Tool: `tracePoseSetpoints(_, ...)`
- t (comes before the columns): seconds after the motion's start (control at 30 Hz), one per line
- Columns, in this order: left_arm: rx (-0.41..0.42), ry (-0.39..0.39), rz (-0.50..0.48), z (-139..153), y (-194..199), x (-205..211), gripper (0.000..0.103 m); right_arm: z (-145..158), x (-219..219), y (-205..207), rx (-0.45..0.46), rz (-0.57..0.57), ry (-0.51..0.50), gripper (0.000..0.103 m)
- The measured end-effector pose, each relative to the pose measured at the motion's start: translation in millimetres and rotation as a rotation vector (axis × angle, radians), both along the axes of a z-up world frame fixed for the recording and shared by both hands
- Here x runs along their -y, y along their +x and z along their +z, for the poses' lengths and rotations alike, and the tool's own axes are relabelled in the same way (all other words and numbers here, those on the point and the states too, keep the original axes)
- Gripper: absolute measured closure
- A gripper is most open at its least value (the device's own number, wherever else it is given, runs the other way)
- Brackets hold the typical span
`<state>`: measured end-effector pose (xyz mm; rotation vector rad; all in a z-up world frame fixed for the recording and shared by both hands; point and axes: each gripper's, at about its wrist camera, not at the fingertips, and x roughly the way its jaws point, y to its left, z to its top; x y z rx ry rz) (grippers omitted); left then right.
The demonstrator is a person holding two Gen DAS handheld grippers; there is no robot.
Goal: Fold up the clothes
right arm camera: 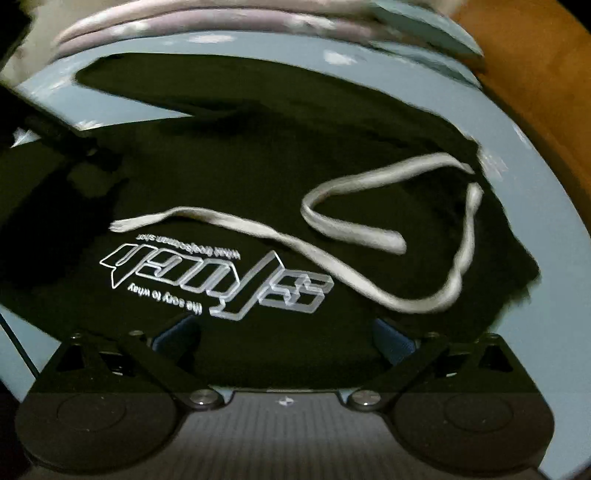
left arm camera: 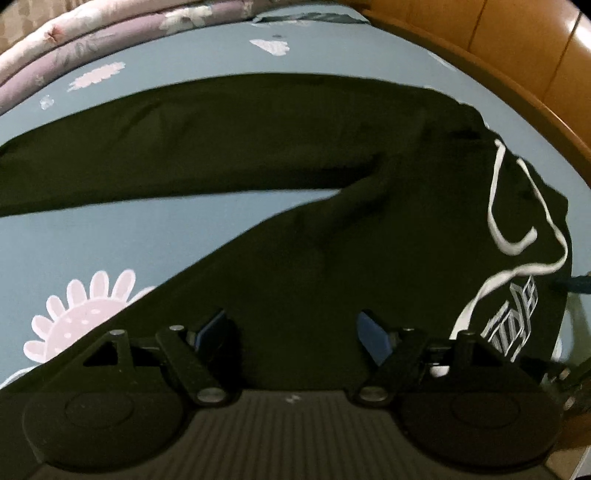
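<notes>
I had both grippers tipped down over a pair of black trousers (left arm camera: 280,147) spread flat on a blue bedsheet (left arm camera: 92,236) printed with pale pink flowers. Through the left wrist camera, the left gripper (left arm camera: 293,334) stood with its jaws wide apart and nothing pinched between them; its blue pads (left arm camera: 373,332) hung over one trouser leg, with black cloth filling the whole gap between the fingers, though I could not tell whether the tips touched the fabric. The other leg ran off to the left farther up the bed, and a wedge of bare sheet lay between the two legs. The waist end sat at the right of that view, near the wooden bed frame (left arm camera: 517,74). Through the right wrist camera, the right gripper (right arm camera: 286,338) was likewise spread open and empty over the waist part, where the white drawstring (right arm camera: 354,229) lay loose in loops across the cloth and an outlined white logo (right arm camera: 218,275) read upside down just beyond the fingers. The trouser edge ran close under that gripper's body, with a sliver of blue sheet showing below it. A rolled floral quilt (right arm camera: 207,22) lay along the far side of the bed, blurred in this view.
</notes>
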<state>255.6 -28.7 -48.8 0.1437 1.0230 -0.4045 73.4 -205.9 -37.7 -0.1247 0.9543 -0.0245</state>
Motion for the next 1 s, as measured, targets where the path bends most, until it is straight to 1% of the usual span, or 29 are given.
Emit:
tracePoseSetpoints(0.07, 0.004, -0.02, -0.03, -1, 1, -8, 0.025, 8, -8, -6, 0.001, -0.041, -0.042, 0.0)
tracePoseSetpoints(0.17, 0.034, -0.035, -0.078, 6, -5, -25, 0.025, 22, -28, -10, 0.033, -0.054, -0.043, 0.0)
tracePoseSetpoints(0.23, 0.059, -0.034, -0.106, 11, -10, -36, 0.024, 23, -48, -5, 0.044, -0.036, -0.04, 0.0)
tracePoseSetpoints(0.33, 0.086, -0.029, -0.112, 15, -18, -54, 0.024, 16, -73, 8, 0.046, -0.003, -0.025, 0.0)
tracePoseSetpoints(0.5, 0.088, 0.006, -0.081, 8, -34, -90, 0.024, -5, -91, 14, -0.029, -0.011, 0.02, 0.0)
tracePoseSetpoints(0.57, 0.073, 0.025, -0.059, 2, -41, -104, 0.024, -4, -90, 9, -0.047, -0.035, 0.046, 0.0)
tracePoseSetpoints(0.63, 0.059, 0.047, -0.035, -2, -48, -116, 0.024, -1, -90, 8, -0.062, -0.047, 0.028, 0.0)
tracePoseSetpoints(0.7, 0.059, 0.056, -0.01, -3, -53, -128, 0.024, 6, -96, 10, -0.052, -0.031, -0.022, 0.0)
tracePoseSetpoints(0.77, 0.062, 0.045, 0.008, -2, -54, -137, 0.024, 15, -102, 17, -0.026, -0.01, -0.05, 0.0)
tracePoseSetpoints(0.87, 0.068, 0.025, 0.032, -1, -54, -147, 0.024, 24, -111, 35, 0.017, 0.027, -0.038, 0.0)
tracePoseSetpoints(0.93, 0.07, 0.016, 0.04, -4, -52, -148, 0.023, 20, -121, 50, 0.014, 0.058, -0.042, 0.0)
tracePoseSetpoints(1.0, 0.072, 0.015, 0.055, -11, -52, -151, 0.023, 10, -129, 60, -0.016, 0.082, -0.045, 0.0)
